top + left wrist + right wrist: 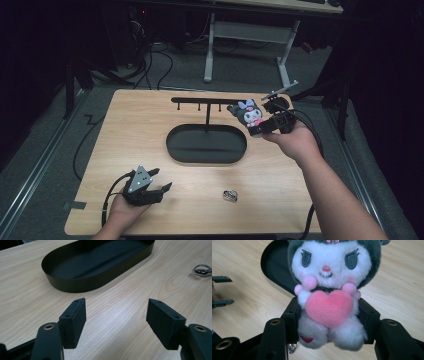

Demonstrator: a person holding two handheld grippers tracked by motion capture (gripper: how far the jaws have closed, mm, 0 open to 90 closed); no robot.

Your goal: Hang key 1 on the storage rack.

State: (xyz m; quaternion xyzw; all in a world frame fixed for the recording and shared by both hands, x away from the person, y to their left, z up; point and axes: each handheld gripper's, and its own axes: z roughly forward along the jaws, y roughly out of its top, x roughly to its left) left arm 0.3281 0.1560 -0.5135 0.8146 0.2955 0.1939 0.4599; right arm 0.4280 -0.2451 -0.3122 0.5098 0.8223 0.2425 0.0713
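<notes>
The right gripper (329,322) clamps the plush toy (332,290) by its body, upright, head up, face toward its camera; the left gripper (116,322) rests wide, holding nothing.

Before me lies a light wooden desk (130,130) with rounded corners and a pale grain running across it. At its middle sits a black oval tray (206,144), shallow-walled, and from the tray's far side a thin black post rises to a crossbar with small pegs hanging under it, a hanger stand (205,102) whose foot is that tray. Nearer to me and to the right of the tray, well apart from it, a small metal ring clasp (230,195) lies flat on the bare wood, and my left hand's jaws rest low over the near left part of the desk.
</notes>
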